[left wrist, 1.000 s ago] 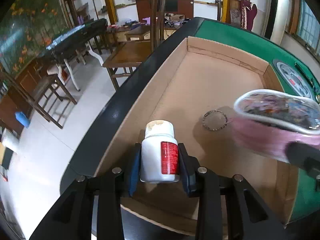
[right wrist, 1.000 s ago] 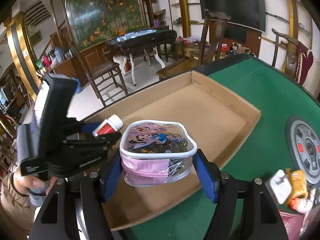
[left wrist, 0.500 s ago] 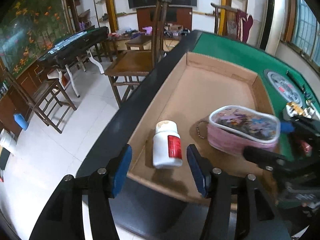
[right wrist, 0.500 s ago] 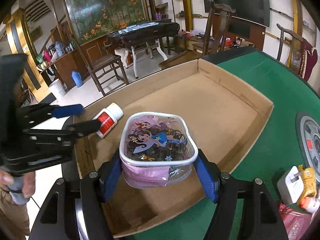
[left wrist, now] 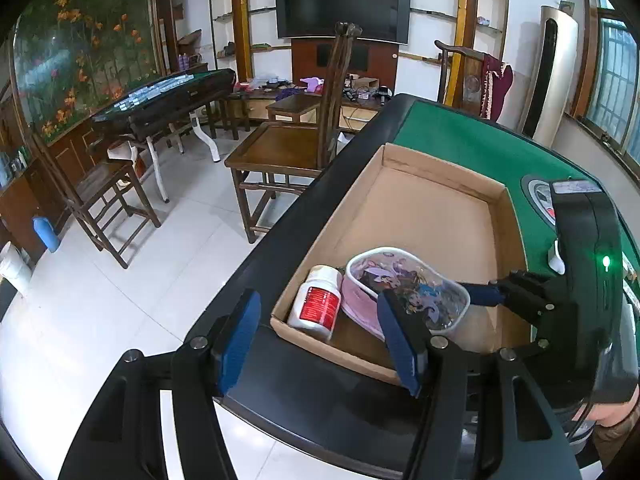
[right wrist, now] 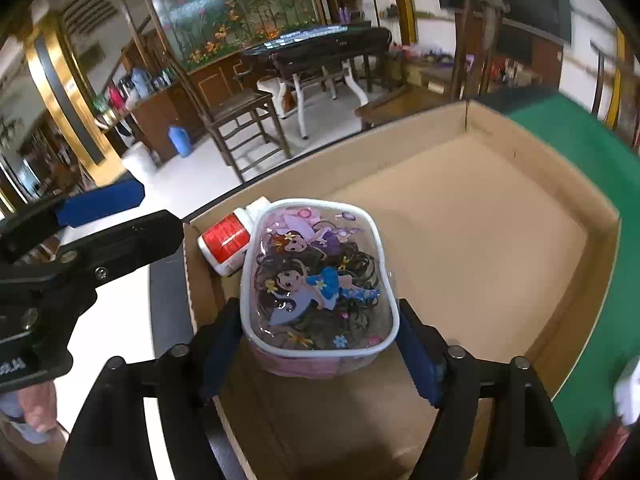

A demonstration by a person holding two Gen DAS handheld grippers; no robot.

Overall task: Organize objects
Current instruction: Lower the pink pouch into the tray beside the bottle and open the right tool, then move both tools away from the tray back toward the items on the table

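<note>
A white pill bottle with a red label (left wrist: 316,303) lies in the near left corner of the shallow cardboard box (left wrist: 436,216). It also shows in the right wrist view (right wrist: 228,242). My left gripper (left wrist: 320,344) is open and empty, pulled back over the table's black rim. My right gripper (right wrist: 318,340) is shut on a pink cartoon pouch (right wrist: 316,280) and holds it low in the box, right beside the bottle. The pouch also shows in the left wrist view (left wrist: 404,288).
The box sits on a green-topped table (left wrist: 472,144) with a black rim. The far part of the box floor (right wrist: 480,232) is bare cardboard. Wooden chairs (left wrist: 288,152) and white floor lie left of the table.
My left gripper let go of the bottle, opened and drew back past the table edge. My right gripper moved the pouch down and left until it sits beside the bottle.
</note>
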